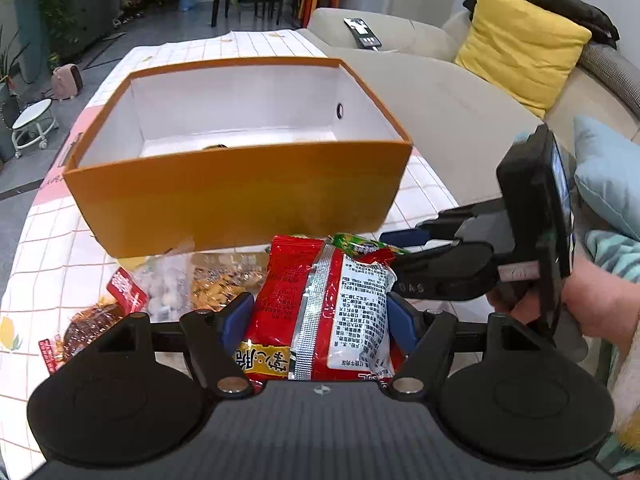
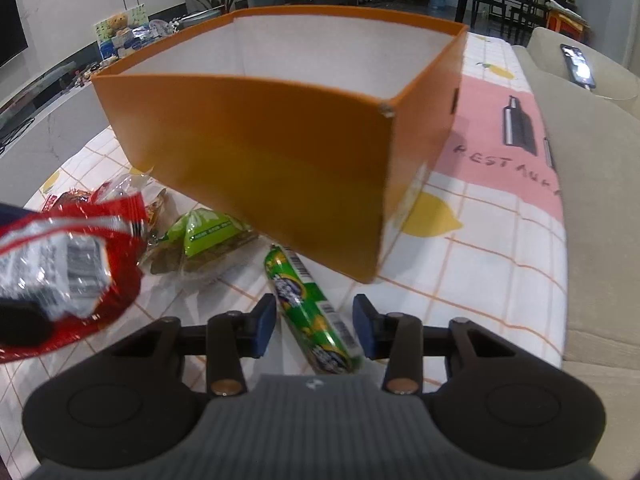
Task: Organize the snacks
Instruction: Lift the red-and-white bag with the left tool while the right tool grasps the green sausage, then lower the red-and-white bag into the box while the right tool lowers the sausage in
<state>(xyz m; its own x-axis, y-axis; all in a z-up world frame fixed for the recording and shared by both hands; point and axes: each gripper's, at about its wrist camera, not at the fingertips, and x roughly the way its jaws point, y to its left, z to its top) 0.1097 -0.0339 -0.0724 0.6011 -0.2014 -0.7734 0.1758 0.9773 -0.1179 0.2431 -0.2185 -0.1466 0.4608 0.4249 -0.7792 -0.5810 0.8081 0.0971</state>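
Observation:
An open orange box point(image 1: 240, 196) with a white inside stands on the checked tablecloth; it also shows in the right wrist view point(image 2: 280, 168). My left gripper point(image 1: 320, 320) is shut on a red snack packet point(image 1: 316, 312) and holds it in front of the box; the packet also shows at the left of the right wrist view point(image 2: 68, 272). My right gripper point(image 2: 314, 320) is open, its fingers either side of a green sausage stick point(image 2: 308, 312) lying on the cloth. In the left wrist view the right gripper point(image 1: 404, 248) sits to the right of the packet.
Loose snacks lie left of the packet: a clear bag of white pieces point(image 1: 168, 284), a brown snack bag point(image 1: 224, 280), a red-labelled pack point(image 1: 88, 324). A green-labelled bag point(image 2: 208, 240) lies by the box. A beige sofa point(image 1: 440, 92) with a yellow cushion point(image 1: 520, 44) borders the table.

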